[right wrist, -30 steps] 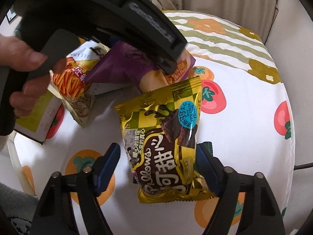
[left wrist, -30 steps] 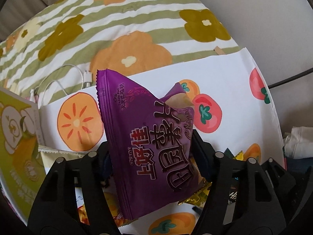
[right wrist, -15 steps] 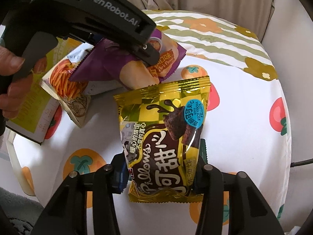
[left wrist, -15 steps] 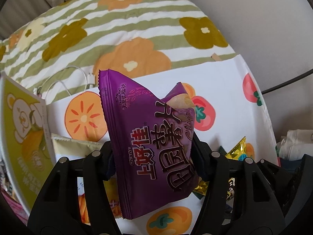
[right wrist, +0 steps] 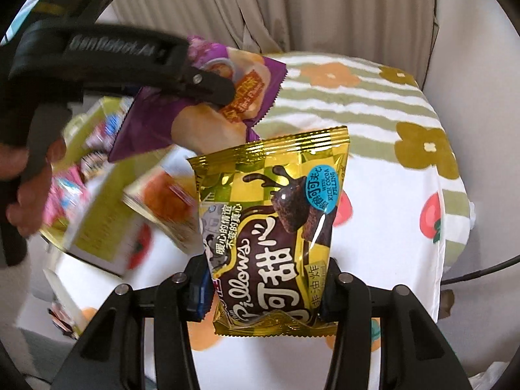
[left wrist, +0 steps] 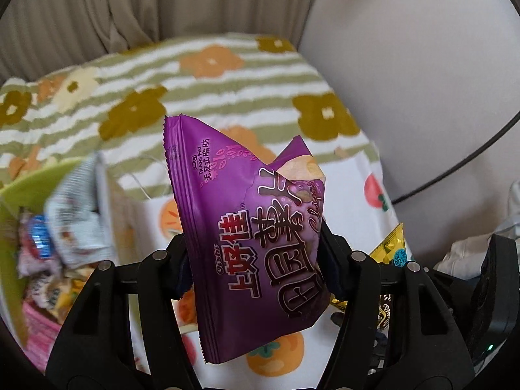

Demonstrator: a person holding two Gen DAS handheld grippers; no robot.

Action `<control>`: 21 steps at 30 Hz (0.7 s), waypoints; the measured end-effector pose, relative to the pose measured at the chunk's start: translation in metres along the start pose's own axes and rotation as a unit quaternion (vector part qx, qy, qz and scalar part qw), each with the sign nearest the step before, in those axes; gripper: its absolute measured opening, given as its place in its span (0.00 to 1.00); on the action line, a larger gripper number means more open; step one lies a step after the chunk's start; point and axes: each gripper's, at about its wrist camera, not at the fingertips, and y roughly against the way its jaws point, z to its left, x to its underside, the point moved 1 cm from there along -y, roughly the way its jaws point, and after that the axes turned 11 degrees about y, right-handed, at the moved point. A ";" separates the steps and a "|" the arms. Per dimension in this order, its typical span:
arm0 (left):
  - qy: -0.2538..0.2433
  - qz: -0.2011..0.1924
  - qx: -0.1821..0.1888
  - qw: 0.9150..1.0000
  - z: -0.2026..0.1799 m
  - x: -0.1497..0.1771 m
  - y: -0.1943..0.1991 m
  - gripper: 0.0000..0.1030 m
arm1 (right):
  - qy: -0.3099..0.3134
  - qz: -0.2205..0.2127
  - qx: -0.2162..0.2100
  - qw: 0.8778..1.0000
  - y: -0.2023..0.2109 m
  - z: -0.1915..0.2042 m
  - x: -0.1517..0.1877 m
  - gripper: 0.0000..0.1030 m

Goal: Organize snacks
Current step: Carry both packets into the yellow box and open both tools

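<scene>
My left gripper [left wrist: 256, 269] is shut on a purple chips bag [left wrist: 247, 227] and holds it up in the air above the table. The same bag [right wrist: 201, 110] and the left gripper [right wrist: 208, 84] show at the upper left of the right wrist view. My right gripper [right wrist: 266, 289] is shut on a gold and brown cocoa pillows bag [right wrist: 273, 227], lifted off the table. A green box [left wrist: 19, 195] with several small snack packs stands at the left, below the purple bag in the right wrist view [right wrist: 97, 224].
The table has a white cloth with fruit prints [right wrist: 383, 227] and a green-striped flowered blanket [left wrist: 162, 91] behind it. An orange snack pack [right wrist: 162, 201] lies by the box. A curtain [right wrist: 325, 9] hangs at the back. A black cable [left wrist: 455, 169] runs on the right.
Both grippers have risen with their bags. The right gripper closed on the gold bag and lifted it. The left gripper moved toward the green box, whose inside has come into view.
</scene>
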 end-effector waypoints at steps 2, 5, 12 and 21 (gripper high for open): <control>0.012 -0.024 0.000 1.000 0.016 -0.003 0.028 0.57 | 0.007 -0.012 -0.003 1.000 0.011 0.013 -0.013 0.43; 0.033 -0.050 -0.004 0.998 0.045 -0.005 0.063 0.57 | 0.014 -0.029 -0.016 0.999 0.022 0.034 -0.034 0.43; 0.084 -0.088 -0.022 0.992 0.126 0.003 0.127 0.57 | 0.021 -0.059 -0.049 0.997 0.030 0.081 -0.084 0.43; 0.132 -0.079 -0.037 0.987 0.228 0.022 0.151 0.57 | -0.004 -0.073 -0.086 0.994 0.006 0.132 -0.133 0.43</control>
